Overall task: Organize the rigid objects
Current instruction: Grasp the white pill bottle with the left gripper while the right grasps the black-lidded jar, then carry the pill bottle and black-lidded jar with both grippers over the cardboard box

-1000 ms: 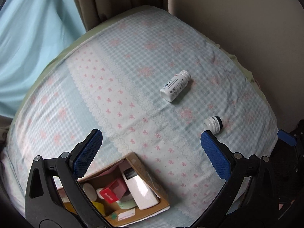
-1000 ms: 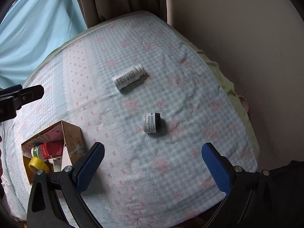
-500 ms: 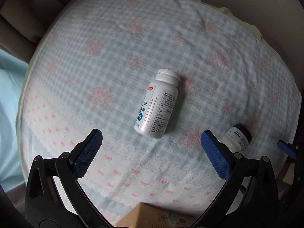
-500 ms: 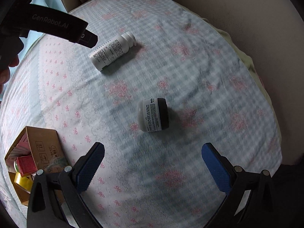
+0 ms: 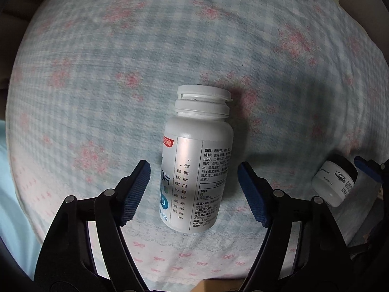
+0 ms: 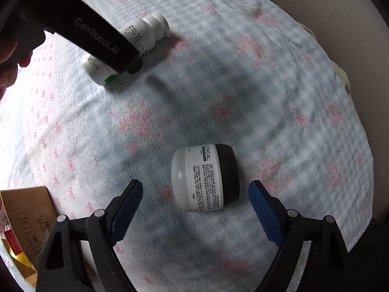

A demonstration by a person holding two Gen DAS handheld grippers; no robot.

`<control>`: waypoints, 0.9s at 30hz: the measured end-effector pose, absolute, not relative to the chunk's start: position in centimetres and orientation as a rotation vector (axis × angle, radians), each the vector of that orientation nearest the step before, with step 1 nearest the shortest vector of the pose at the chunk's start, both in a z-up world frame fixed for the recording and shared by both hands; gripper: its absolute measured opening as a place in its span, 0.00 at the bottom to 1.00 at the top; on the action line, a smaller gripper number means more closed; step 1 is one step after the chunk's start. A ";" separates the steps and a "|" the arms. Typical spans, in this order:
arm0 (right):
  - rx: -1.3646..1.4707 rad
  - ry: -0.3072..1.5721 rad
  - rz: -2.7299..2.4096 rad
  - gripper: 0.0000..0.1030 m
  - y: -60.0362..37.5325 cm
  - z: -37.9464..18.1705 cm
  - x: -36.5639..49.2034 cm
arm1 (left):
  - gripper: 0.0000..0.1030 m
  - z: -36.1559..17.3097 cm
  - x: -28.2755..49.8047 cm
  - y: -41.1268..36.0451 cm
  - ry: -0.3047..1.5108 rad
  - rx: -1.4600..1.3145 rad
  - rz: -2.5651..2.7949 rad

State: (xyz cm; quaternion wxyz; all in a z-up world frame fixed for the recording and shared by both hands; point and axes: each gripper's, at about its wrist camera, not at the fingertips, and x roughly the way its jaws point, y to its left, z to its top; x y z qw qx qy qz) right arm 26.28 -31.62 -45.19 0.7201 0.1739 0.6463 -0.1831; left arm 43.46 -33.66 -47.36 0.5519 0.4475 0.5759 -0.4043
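Observation:
A white pill bottle [image 5: 198,160] with a white cap lies on its side on the checked cloth. My left gripper [image 5: 194,189] is open, its blue fingers on either side of the bottle's lower body, not touching it. The bottle also shows in the right wrist view [image 6: 143,36], partly hidden by the left gripper's black body. A small white L'Oreal jar [image 6: 205,177] with a black lid lies on its side. My right gripper [image 6: 195,206] is open, its fingers either side of the jar, just short of it. The jar also shows at the right edge of the left wrist view [image 5: 336,182].
A cardboard box [image 6: 26,219] holding several small items sits at the lower left of the right wrist view. The cloth-covered surface [image 6: 291,97] curves away to a wall at the far right. A hand holds the left gripper at the left edge.
Both grippers have moved down and forward. The left now straddles the pill bottle and the right now straddles the jar. Both jaws have narrowed somewhat.

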 end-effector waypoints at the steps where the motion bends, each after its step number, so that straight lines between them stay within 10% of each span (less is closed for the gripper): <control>1: 0.388 1.432 -0.407 0.84 -31.7 -45.4 26.4 | 0.62 -47.6 43.4 -33.8 1.366 1.070 -0.962; 11: 0.431 1.428 -0.411 0.50 -32.9 -47.1 27.1 | 0.46 -48.7 42.6 -36.4 1.360 1.124 -0.958; 27: 0.543 1.383 -0.346 0.48 -35.5 -45.6 25.8 | 0.46 -46.1 42.4 -35.6 1.394 0.889 -0.910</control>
